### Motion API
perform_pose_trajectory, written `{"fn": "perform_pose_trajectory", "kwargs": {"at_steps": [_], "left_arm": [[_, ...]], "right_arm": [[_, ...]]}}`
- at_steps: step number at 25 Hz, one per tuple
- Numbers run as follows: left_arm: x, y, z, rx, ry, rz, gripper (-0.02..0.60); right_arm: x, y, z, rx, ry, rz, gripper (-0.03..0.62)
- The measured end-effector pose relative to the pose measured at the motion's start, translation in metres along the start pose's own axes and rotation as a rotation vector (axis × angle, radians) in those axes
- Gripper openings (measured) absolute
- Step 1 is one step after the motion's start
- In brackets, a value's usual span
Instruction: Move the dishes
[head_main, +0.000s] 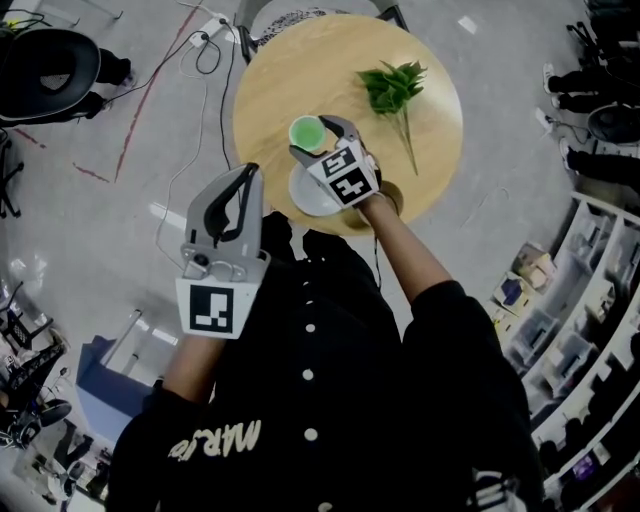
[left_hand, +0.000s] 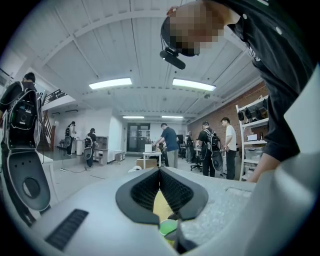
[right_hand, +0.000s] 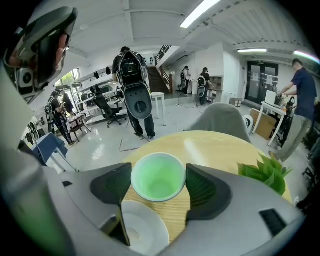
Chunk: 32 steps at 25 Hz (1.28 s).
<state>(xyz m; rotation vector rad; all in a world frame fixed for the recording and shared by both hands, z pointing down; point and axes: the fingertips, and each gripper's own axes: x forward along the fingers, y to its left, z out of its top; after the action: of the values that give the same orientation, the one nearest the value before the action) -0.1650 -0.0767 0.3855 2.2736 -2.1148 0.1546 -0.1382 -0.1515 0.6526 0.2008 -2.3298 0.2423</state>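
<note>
A light green cup (head_main: 305, 131) (right_hand: 158, 176) sits between the jaws of my right gripper (head_main: 315, 137) (right_hand: 159, 175), whose pads press on its rim from both sides, just above the round wooden table (head_main: 300, 70). An empty white plate (head_main: 310, 195) (right_hand: 145, 232) lies on the table right below and nearer than the cup. My left gripper (head_main: 247, 172) (left_hand: 160, 171) hangs off the table's near left side, in front of the person's chest, pointing level, its fingertips together and nothing in them.
A sprig of green leaves (head_main: 392, 85) (right_hand: 265, 172) lies on the table's right side. Beyond the table stand a chair (right_hand: 220, 117), cables on the floor (head_main: 205, 50), shelves at the right (head_main: 590, 330) and people further off in the room.
</note>
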Motion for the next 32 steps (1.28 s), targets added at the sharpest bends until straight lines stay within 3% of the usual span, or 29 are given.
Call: {"fn": "perform_pose_trajectory", "kwargs": {"at_steps": [21,28,32], "left_arm": [[-0.001,0.008,-0.022,-0.035,0.046,0.026,0.003],[0.0,0.009,-0.017,-0.03,0.042,0.028,0.003],[0.003,0.008,-0.011,-0.022,0.028,0.017,0.003]], "right_arm": [[0.03,0.002,-0.018,-0.017,0.013,-0.005,0.35],[0.015,0.004,-0.009,0.012,-0.011,0.011,0.397],[-0.011,-0.001,0.012,0.047,-0.079,-0.004,0.352]]}}
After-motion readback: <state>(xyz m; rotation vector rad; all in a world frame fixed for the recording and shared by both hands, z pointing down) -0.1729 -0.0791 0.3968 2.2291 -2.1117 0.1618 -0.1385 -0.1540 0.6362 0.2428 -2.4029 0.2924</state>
